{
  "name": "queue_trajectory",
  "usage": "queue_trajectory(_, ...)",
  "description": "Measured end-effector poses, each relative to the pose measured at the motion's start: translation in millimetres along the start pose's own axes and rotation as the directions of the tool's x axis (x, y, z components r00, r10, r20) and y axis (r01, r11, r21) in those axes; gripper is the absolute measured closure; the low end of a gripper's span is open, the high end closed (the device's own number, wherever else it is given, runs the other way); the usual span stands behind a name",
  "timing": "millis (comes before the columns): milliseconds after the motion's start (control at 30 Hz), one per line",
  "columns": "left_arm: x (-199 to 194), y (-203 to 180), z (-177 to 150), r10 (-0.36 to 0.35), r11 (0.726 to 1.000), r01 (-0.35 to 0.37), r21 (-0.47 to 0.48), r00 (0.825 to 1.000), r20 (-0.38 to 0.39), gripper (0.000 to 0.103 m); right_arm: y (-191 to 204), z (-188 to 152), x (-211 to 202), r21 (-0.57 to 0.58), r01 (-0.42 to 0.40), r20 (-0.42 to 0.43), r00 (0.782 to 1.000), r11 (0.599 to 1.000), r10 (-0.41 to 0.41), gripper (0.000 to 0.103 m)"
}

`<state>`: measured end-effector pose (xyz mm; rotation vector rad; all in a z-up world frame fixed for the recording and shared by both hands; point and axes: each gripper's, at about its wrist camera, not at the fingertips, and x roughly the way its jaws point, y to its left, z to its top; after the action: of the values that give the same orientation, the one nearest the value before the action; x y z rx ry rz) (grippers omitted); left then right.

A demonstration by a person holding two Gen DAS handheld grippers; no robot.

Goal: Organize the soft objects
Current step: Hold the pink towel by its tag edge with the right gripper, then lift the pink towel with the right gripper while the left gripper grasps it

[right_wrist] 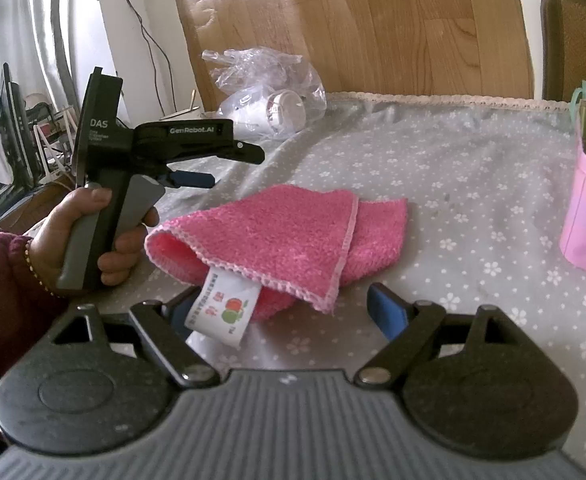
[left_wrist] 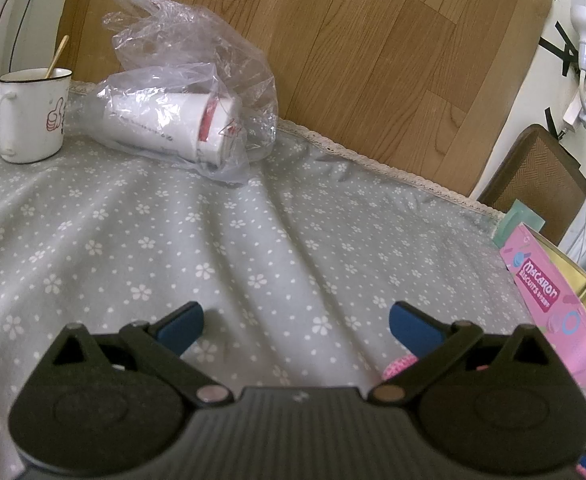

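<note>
Floral tablecloth (left_wrist: 253, 240): lace edge upper right, centre bare. Pink box (left_wrist: 549, 300), "MACARON". Left gripper (left_wrist: 295, 322), "GenRobot.AI", and right gripper (right_wrist: 279, 312): jaws apart, empty. Pink cloth (right_wrist: 285, 236) centre.

Home: tablecloth (left_wrist: 253, 240), mug (left_wrist: 29, 116).

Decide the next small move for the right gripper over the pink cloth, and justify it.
Probably ease the right gripper forward and close it on the pink cloth: its fingers stand open, with the cloth's near corner and white label lying between them.
</note>
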<state>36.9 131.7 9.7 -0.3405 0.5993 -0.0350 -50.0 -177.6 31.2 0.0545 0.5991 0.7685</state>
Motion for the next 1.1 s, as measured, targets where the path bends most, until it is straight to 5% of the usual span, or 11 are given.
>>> queue_trajectory(800,-1.2,-2.1,-2.3,-0.005,1.0,0.005,0.002,1.0,-0.004,0.0,3.3,-3.7,-8.0,-0.018,0.037,0.034,0.999,0.999,-0.036,0.012)
queue_trajectory(1100,-2.5,2.2,-0.4,-0.02,1.0,0.019,-0.022,1.0,-0.013,0.0,2.7,1.1,-47.4,0.094,-0.172,0.151,0.976,0.981,0.157,0.007)
